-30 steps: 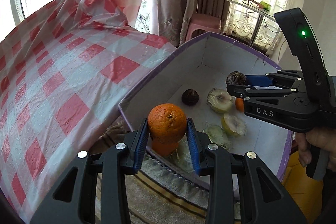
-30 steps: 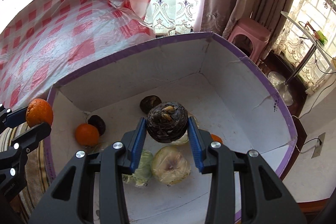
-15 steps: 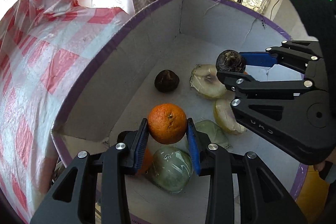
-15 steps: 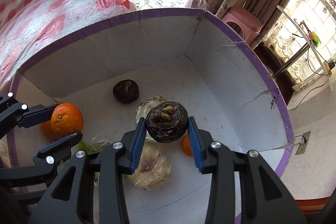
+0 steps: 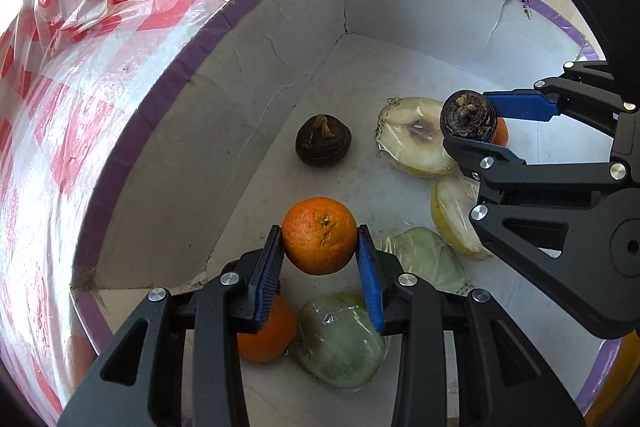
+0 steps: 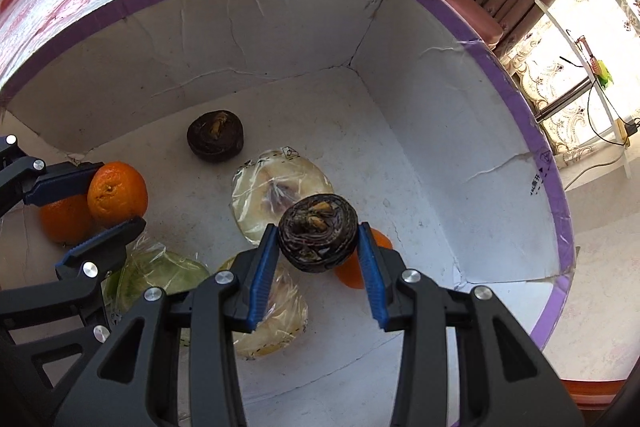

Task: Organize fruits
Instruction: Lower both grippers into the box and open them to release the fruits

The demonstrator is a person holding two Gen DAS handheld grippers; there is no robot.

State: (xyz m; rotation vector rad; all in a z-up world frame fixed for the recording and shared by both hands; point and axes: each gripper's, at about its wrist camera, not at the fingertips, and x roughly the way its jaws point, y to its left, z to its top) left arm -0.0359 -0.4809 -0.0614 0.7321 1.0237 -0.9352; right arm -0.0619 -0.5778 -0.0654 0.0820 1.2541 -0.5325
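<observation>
Since a second ago you have brought both grippers over the purple rim and down into the white box (image 5: 256, 67); the left one was outside the near-left corner then, and the box floor now fills both views.

Your left gripper (image 5: 320, 255) is clamped on an orange (image 5: 319, 235), held above the near-left part of the floor, not far from the left wall. Below its left finger a second orange (image 5: 268, 331) lies on the floor, touching a plastic-wrapped green fruit piece (image 5: 340, 343). Farther in, a dark brown water chestnut (image 5: 323, 146) sits alone, with bare floor around it up to the far corner.

In the middle, a wrapped pale fruit half (image 6: 280, 199) lies flat, with another wrapped half (image 6: 276, 315) nearer to you and a wrapped green piece (image 6: 160, 275) to its left.

Your right gripper (image 6: 318, 267) is closed on a second water chestnut (image 6: 318, 233), held above the wrapped halves. Beside its right finger a small orange fruit (image 6: 360, 267) shows, partly hidden.

The widest bare floor lies far and right, between the loose chestnut and the right wall. The checked red-and-white plastic cloth (image 5: 60, 131) lies against the box's left outer wall.
</observation>
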